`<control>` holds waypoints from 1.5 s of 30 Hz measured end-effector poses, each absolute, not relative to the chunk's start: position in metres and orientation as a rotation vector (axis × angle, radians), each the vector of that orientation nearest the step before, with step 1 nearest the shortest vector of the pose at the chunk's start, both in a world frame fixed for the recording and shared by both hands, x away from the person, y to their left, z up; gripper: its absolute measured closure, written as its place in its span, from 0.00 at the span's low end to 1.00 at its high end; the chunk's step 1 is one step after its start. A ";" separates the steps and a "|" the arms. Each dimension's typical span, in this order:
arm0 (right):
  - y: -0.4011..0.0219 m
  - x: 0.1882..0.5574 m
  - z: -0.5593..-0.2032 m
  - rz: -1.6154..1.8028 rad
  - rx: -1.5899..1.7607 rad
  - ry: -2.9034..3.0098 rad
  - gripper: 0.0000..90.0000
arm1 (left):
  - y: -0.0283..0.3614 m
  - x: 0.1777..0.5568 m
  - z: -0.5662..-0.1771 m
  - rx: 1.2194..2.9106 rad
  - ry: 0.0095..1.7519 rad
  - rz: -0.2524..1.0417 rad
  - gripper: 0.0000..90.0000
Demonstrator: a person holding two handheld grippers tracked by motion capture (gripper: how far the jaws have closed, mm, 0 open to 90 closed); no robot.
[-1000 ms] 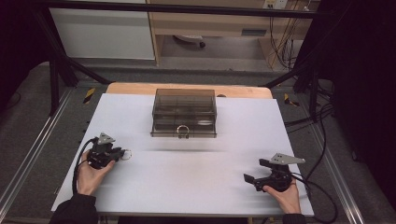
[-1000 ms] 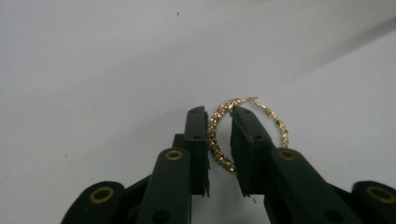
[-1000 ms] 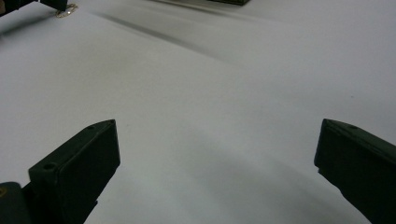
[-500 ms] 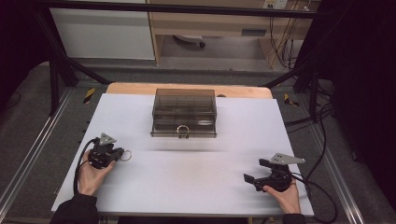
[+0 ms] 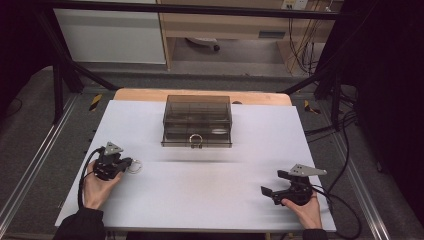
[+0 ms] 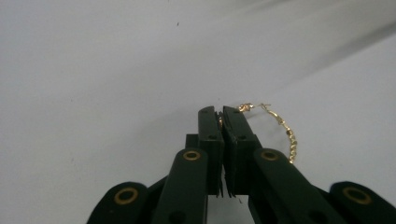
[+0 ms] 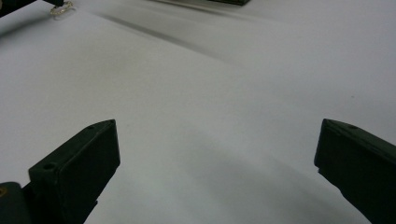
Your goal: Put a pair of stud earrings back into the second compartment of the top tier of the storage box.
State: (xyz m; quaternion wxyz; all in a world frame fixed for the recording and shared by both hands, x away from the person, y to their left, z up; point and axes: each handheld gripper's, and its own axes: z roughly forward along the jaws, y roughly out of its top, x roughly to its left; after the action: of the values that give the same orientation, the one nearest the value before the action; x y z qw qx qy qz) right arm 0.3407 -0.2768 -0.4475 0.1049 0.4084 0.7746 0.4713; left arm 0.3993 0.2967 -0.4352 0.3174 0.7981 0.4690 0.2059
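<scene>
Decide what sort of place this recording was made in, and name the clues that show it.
Probably a lab or workshop bench set up for recording handling work. A black metal frame surrounds the white table, loose cables hang behind it, and a person works a left gripper, shut on a gold hoop, near a smoky plastic box.

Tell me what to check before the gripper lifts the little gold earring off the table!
1. Left gripper shut on the gold hoop earring: ok, jaws pinch its thin end.
2. How firm the pinch is: cannot tell.
3. Rest of the hoop hangs free beside the jaws: ok.
4. Right gripper open and apart from the earring: ok.
5. White table bare between earring and smoky plastic drawer box: ok.
6. Drawer open to take the earring: not ok, it looks shut.
</scene>
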 end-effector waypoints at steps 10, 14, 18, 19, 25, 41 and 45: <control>-0.277 0.341 -0.448 1.387 1.204 2.284 0.01 | 0.299 0.394 -0.427 2.078 1.213 0.509 0.96; -0.277 0.341 -0.448 1.387 1.205 2.285 0.01 | 0.296 0.392 -0.423 2.077 1.194 0.502 0.96; -0.277 0.341 -0.447 1.389 1.204 2.284 0.01 | 0.292 0.389 -0.418 2.076 1.174 0.498 0.96; -0.277 0.341 -0.447 1.389 1.204 2.284 0.01 | 0.292 0.389 -0.417 2.077 1.170 0.498 0.96; -0.277 0.341 -0.447 1.390 1.205 2.283 0.01 | 0.287 0.386 -0.411 2.080 1.139 0.489 0.96; -0.277 0.341 -0.448 1.382 1.205 2.284 0.01 | 0.271 0.383 -0.392 2.071 1.072 0.473 0.96; -0.277 0.341 -0.448 1.382 1.206 2.284 0.01 | 0.266 0.382 -0.387 2.076 1.055 0.470 0.96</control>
State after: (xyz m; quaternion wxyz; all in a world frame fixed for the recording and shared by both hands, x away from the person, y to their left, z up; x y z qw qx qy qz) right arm 0.3406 -0.2769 -0.4475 0.1059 0.4094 0.7752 0.4693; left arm 0.3822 0.2660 -0.3873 0.3739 0.8105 0.4119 0.1834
